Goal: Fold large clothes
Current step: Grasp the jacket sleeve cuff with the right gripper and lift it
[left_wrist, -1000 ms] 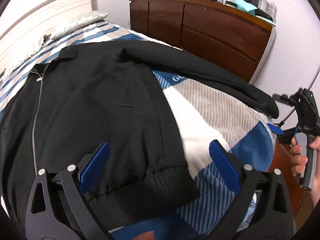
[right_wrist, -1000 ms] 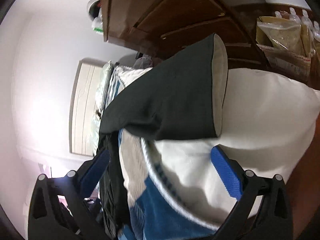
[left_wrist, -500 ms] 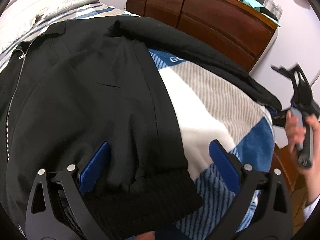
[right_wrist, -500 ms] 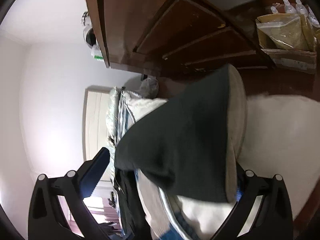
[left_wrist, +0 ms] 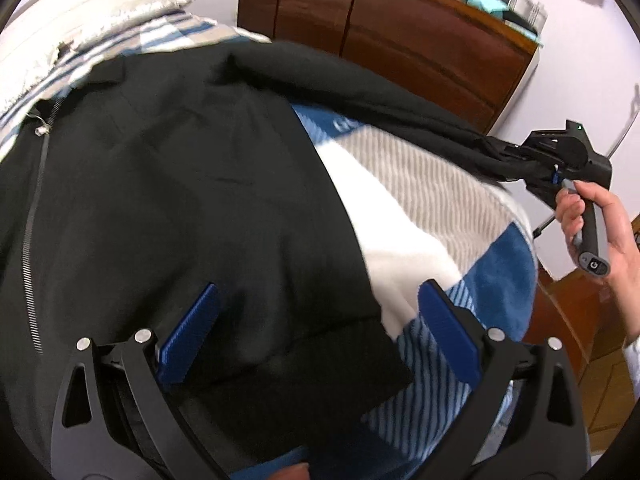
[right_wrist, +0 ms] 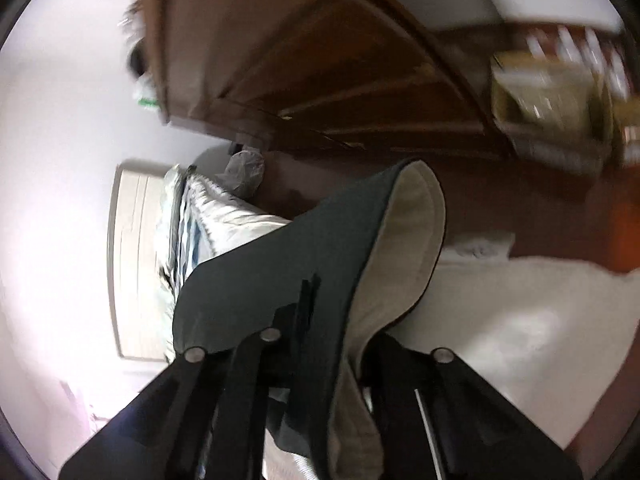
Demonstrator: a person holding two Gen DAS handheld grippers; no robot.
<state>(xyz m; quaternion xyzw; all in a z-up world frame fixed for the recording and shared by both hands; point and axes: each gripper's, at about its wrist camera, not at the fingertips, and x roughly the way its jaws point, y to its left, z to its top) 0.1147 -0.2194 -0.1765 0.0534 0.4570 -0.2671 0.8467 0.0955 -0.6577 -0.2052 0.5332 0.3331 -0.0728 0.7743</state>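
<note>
Black jacket [left_wrist: 168,184] flat on striped blanket [left_wrist: 432,240], hem corner between spread left gripper [left_wrist: 316,332] fingers, right gripper [left_wrist: 536,160] pinching sleeve cuff [right_wrist: 320,264] off bed edge.

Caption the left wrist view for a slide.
Open left tool over black jacket's hem; right tool grips its sleeve cuff.

Black jacket [left_wrist: 168,184] lying on striped blanket [left_wrist: 432,224]; left gripper [left_wrist: 320,332] hovering agape over hem; right gripper [left_wrist: 532,160] clamping sleeve [left_wrist: 360,92].

We see black gripper frames with silver screws and ribbed blue fingers [left_wrist: 188,336]; our bare right hand [left_wrist: 600,224] shows possibly a white cuff.
</note>
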